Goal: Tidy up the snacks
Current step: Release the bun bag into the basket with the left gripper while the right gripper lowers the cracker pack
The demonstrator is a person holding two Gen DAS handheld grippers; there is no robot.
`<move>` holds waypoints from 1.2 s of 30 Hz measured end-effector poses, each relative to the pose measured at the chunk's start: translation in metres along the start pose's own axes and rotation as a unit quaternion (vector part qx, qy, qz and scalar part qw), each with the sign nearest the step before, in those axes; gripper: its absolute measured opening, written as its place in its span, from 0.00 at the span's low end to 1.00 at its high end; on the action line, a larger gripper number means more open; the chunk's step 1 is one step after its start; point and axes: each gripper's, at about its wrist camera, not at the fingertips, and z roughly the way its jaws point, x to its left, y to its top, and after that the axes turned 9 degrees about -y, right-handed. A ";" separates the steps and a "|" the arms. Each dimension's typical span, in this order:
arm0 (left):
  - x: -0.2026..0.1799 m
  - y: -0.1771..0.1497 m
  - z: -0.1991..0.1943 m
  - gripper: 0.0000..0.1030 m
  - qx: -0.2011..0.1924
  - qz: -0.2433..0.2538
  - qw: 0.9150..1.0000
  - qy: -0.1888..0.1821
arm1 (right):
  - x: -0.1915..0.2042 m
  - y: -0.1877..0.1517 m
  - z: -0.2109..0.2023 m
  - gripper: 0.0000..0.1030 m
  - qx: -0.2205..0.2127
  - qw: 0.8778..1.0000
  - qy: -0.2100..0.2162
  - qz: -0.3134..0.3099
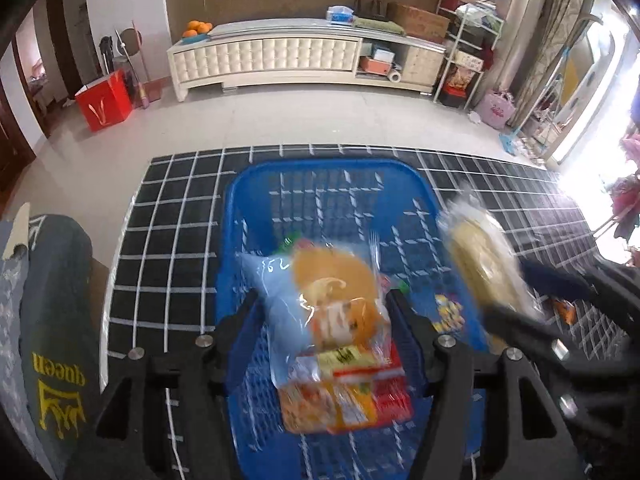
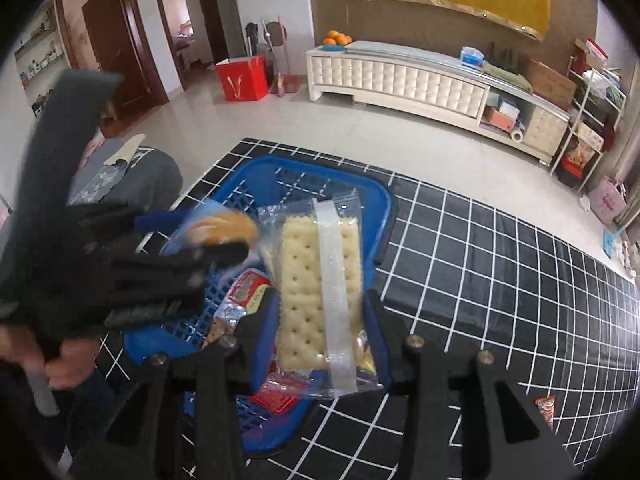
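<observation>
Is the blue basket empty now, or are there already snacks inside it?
Not empty. The blue basket already holds several packets, a red and yellow packet among them. The cracker pack is outside it, clamped in the right gripper.

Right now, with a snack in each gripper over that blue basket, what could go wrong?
The two grippers are close together, so the left gripper and right gripper could collide. The cracker pack hangs near the basket rim and might land outside. The bun pack is slick film and could slip early.
</observation>
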 end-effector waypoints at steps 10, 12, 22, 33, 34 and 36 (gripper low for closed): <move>0.009 -0.009 -0.020 0.60 -0.014 -0.011 1.000 -0.003 | 0.004 0.005 -0.013 0.45 -0.006 1.000 0.003 0.000; 0.013 -0.012 -0.026 0.60 -0.018 -0.013 1.000 -0.002 | 0.010 0.004 -0.016 0.45 -0.008 1.000 0.007 -0.004; 0.037 -0.038 -0.064 0.60 -0.034 -0.037 0.999 0.010 | 0.040 0.011 -0.021 0.45 -0.010 0.999 0.027 -0.021; 0.068 -0.051 -0.077 0.60 -0.042 -0.062 0.997 0.003 | 0.072 0.022 0.009 0.45 0.017 0.999 0.019 -0.045; 0.072 -0.052 -0.076 0.60 -0.042 -0.066 0.997 0.000 | 0.074 0.024 0.013 0.45 0.020 0.999 0.016 -0.047; 0.077 -0.053 -0.075 0.60 -0.044 -0.069 0.997 0.000 | 0.077 0.028 0.021 0.45 0.026 0.998 0.011 -0.048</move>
